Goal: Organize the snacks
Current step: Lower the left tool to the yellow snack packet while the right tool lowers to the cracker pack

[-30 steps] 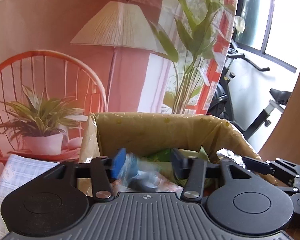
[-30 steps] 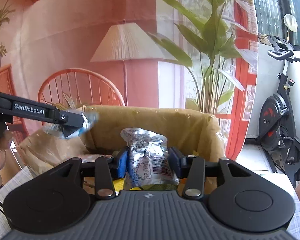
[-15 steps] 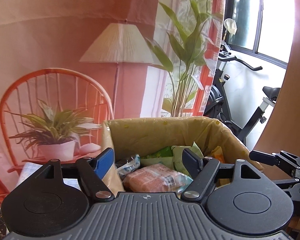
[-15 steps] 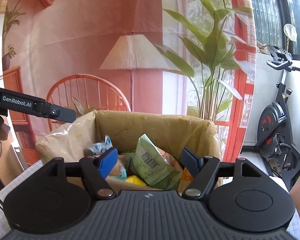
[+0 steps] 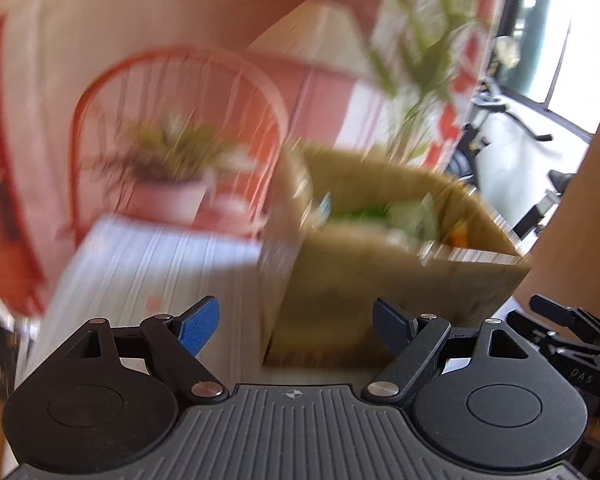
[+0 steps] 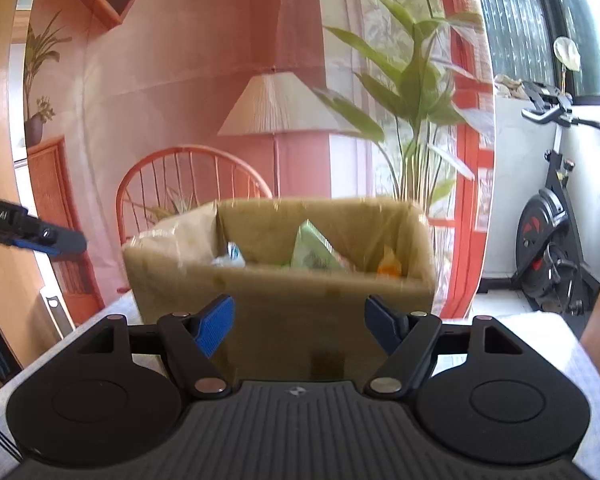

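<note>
A tan box (image 6: 284, 292) lined with clear plastic stands on the table and holds several snack packets: a green one (image 6: 314, 250), a blue-white one (image 6: 230, 254) and an orange one (image 6: 390, 266). The box also shows, blurred, in the left wrist view (image 5: 380, 280). My right gripper (image 6: 299, 330) is open and empty, in front of the box. My left gripper (image 5: 296, 330) is open and empty, in front of the box's left corner. The left gripper's finger (image 6: 48, 238) shows at the left edge of the right wrist view.
A pale striped tablecloth (image 5: 148, 264) covers the table left of the box. Behind it hangs a printed backdrop with an orange chair (image 6: 192, 184), a lamp and plants. An exercise bike (image 6: 552, 240) stands at the right.
Both grippers let go of their packets into the box, opened and pulled back and down from it. The left wrist view is now blurred by motion.
</note>
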Available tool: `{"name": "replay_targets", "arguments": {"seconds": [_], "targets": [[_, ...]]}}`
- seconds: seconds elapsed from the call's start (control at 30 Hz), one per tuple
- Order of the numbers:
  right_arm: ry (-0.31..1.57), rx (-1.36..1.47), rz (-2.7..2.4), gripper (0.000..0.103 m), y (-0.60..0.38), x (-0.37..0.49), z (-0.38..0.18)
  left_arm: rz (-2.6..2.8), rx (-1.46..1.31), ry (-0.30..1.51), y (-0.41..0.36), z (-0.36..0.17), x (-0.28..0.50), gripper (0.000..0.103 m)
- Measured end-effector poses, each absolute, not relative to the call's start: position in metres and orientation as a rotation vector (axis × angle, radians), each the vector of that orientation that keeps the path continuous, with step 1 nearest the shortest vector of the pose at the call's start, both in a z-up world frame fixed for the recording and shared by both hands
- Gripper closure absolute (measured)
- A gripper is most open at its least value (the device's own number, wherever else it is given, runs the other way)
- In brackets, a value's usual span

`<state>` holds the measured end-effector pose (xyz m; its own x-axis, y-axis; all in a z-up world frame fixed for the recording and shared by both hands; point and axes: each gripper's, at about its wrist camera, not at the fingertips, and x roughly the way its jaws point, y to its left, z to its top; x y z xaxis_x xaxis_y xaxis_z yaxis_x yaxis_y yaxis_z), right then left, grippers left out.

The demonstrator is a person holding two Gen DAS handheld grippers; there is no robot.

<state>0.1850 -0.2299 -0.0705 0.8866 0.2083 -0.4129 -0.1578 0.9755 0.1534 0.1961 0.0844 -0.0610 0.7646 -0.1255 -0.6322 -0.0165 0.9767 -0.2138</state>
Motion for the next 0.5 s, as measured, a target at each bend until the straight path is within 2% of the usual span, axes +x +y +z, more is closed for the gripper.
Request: {"name": "replay_targets", "arguments": {"seconds": [0.27,0.5], "targets": [[0.582,0.141,0.189,0.028,-0.224,0.16,-0.127,0.029,-0.44,0.895,0.112,-0.147,0.164,0.026],[0.637,0.157,0.178,0.028,-0.227,0.147,-0.149,0.016,-0.546,1.005,0.116,-0.18,0.163,0.029]]}}
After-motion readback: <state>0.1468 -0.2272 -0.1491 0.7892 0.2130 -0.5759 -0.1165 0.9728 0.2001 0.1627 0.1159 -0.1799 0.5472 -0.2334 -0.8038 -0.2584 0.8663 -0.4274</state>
